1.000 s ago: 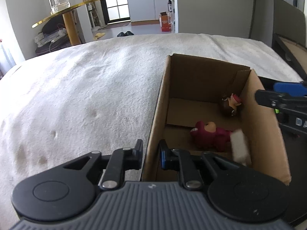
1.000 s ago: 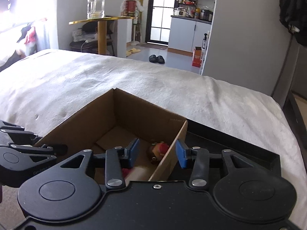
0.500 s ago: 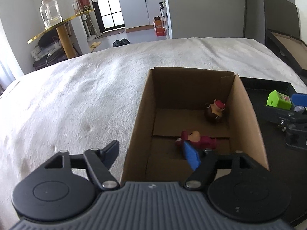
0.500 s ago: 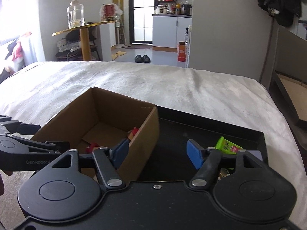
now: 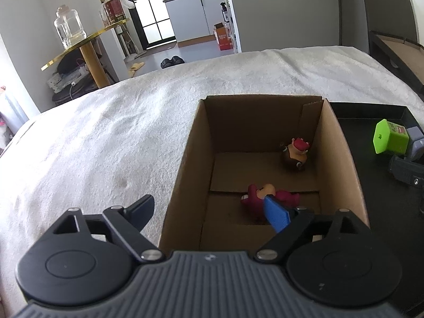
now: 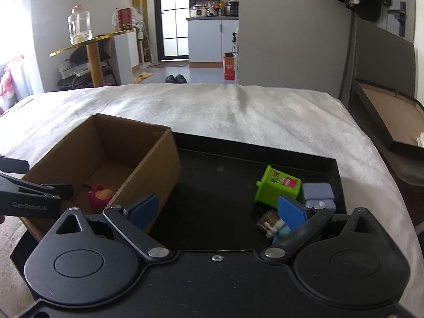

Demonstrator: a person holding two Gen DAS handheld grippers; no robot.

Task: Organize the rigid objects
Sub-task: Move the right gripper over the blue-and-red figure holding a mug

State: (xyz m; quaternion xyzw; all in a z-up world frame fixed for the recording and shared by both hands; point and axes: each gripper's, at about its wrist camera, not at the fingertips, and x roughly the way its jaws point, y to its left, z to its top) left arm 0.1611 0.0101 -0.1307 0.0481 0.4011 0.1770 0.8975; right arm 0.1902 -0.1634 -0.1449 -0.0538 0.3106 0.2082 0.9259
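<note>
Your left gripper [image 5: 212, 212] gapes wide over the open brown cardboard box [image 5: 341, 143] holding a magenta plush-shaped figurine [image 5: 254, 196]; your right gripper [image 6: 217, 209] spreads wide above the black tray [image 6: 265, 145] with its glossy green plastic block [image 6: 275, 185].

I see the open brown cardboard box [image 5: 265, 159] on the white bedcover [image 5: 106, 137], left of the shallow black tray [image 6: 225, 159]. Inside it, the small brown figurine [image 5: 295, 155] lies behind the magenta plush-shaped toy [image 5: 258, 198]. The lime-green plastic box [image 6: 277, 186] lies in the tray's right part.
</note>
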